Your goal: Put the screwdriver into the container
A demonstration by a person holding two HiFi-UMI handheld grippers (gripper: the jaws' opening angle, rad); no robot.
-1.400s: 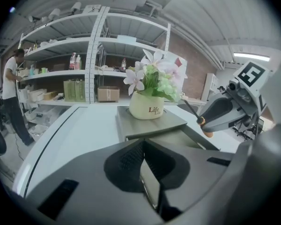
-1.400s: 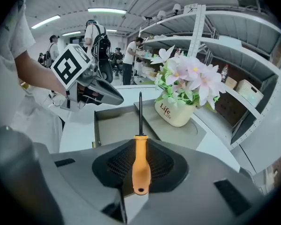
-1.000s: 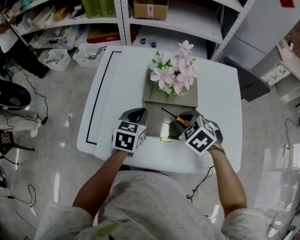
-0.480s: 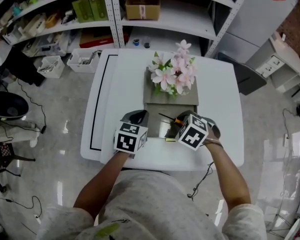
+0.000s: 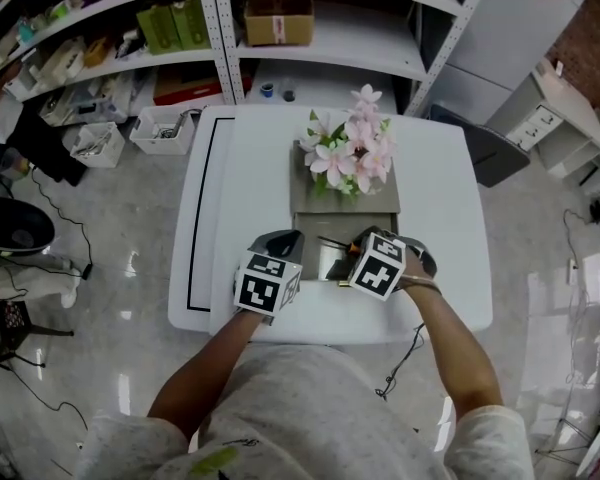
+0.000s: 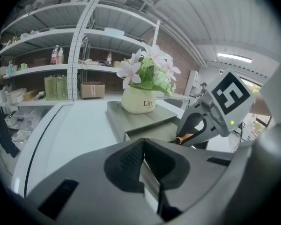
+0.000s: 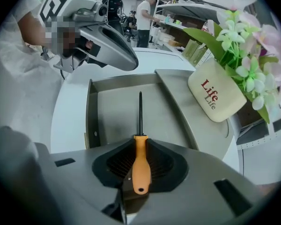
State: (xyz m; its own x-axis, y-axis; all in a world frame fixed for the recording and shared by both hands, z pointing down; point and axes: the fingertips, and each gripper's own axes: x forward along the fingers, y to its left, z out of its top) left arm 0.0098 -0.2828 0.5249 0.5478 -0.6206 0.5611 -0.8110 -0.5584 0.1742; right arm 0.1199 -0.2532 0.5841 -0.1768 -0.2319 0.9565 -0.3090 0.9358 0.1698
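Screwdriver (image 7: 140, 168): rounded orange plastic handle, thin black round shaft. The handle is pinched between the ribbed black jaws of the right gripper (image 7: 141, 146), and the shaft points out over the container (image 7: 113, 112). Container: shallow rectangular grey metal tray, midway along the near edge of the white tabletop (image 5: 250, 168). Left gripper (image 6: 143, 157): jaws pressed together, nothing between them.

Left hand-held gripper (image 6: 143, 153) jaws together; right hand-held gripper (image 7: 140, 146) clamping screwdriver (image 7: 141, 168).

One screwdriver (image 7: 141, 146), one container (image 7: 116, 112), one flowerpot (image 7: 217, 97)
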